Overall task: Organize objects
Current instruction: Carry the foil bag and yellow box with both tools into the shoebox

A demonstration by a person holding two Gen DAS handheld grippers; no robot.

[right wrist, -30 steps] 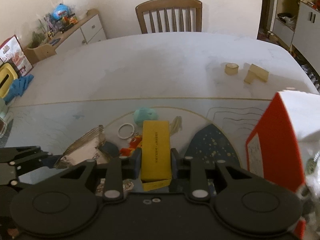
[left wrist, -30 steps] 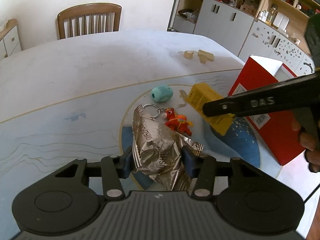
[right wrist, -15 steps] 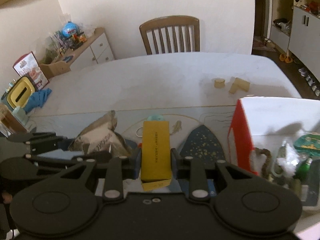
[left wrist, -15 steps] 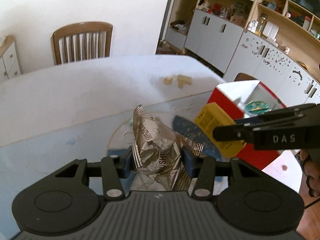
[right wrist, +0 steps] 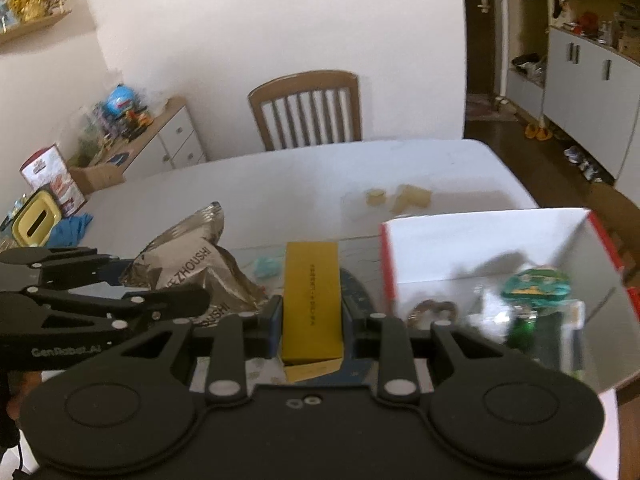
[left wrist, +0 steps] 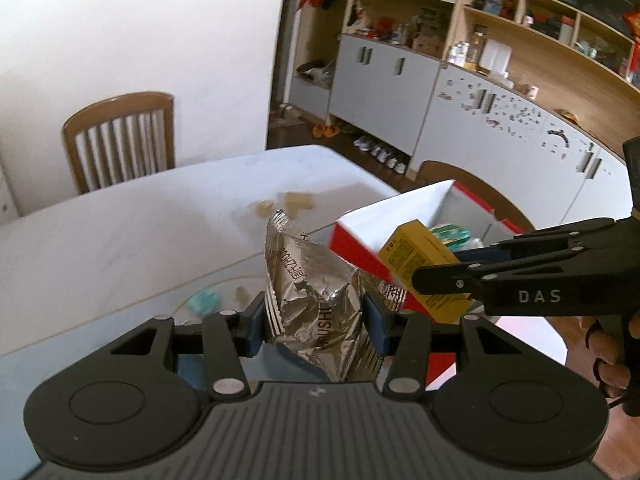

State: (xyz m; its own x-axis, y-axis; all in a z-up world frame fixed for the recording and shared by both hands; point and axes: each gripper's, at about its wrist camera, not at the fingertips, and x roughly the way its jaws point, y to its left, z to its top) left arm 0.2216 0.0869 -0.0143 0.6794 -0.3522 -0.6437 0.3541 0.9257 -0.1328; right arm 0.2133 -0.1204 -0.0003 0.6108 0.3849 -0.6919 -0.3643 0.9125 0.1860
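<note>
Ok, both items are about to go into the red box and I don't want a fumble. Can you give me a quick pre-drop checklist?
1. Left tongs shut on silver snack bag: ok.
2. Right tongs shut on yellow box: ok.
3. Red box open on top: ok.
4. Room left inside among its contents: cannot tell.
5. Yellow box above the opening: not ok, still left of the wall.

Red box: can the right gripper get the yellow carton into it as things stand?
Probably yes. The red box is open-topped just right of the right gripper, which clamps the yellow carton; nothing stands between.
</note>
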